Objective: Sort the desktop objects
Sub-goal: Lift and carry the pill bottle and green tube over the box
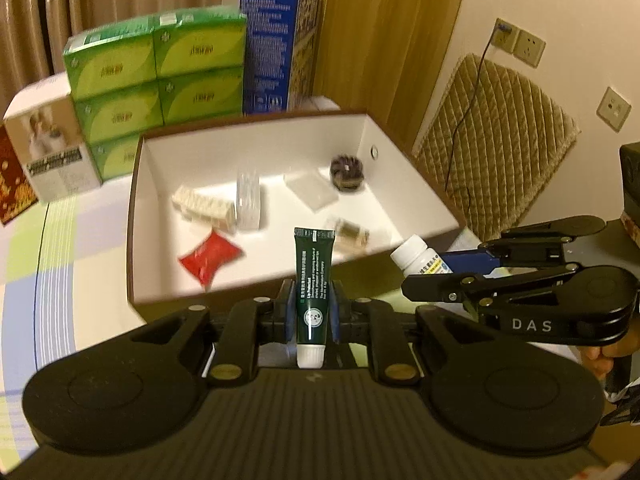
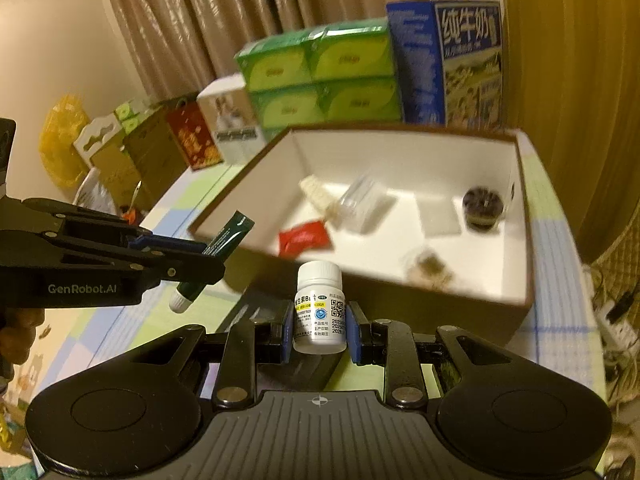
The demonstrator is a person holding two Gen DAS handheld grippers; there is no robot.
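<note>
Green tube (image 1: pixel 315 280) clamped in left gripper (image 1: pixel 313 312); only right wrist view shows right gripper (image 2: pixel 319 330) pinching bottle's (image 2: pixel 319 312) label.

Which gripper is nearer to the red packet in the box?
Left. The left gripper, shut on the green tube, hangs just before the red packet. The right gripper, holding the white bottle, is farther along.

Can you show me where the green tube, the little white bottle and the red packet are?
green tube (image 1: pixel 314 280), left wrist view, on its dark body.
white bottle (image 2: pixel 320 316), right wrist view, on its label.
red packet (image 1: pixel 210 259), left wrist view, on its middle.
</note>
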